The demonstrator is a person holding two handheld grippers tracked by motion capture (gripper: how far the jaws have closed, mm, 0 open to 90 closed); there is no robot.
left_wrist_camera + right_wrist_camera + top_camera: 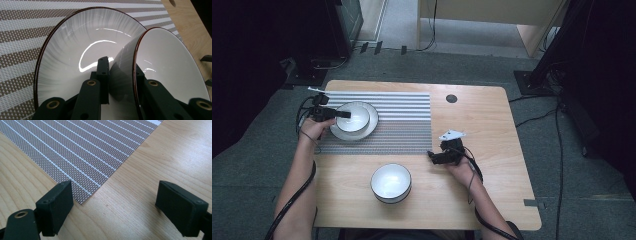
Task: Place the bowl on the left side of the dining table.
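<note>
The left tool [120,82] pinches the white, brown-rimmed bowl's [172,65] rim at 9 o'clock on the table [482,120], over a plate [75,50]. The high view adds a second bowl [391,182]; the right tool [115,207] gapes empty.

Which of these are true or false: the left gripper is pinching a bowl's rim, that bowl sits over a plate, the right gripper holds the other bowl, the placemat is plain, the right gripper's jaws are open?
1. The left gripper is pinching the rim of a small white bowl. True: one jaw is inside the rim, one outside.
2. That bowl sits over a white plate. True.
3. The right gripper holds the other bowl. False: it holds nothing and hovers over the wooden table, apart from that bowl.
4. The placemat is plain. False: it is striped.
5. The right gripper's jaws are open. True.
</note>
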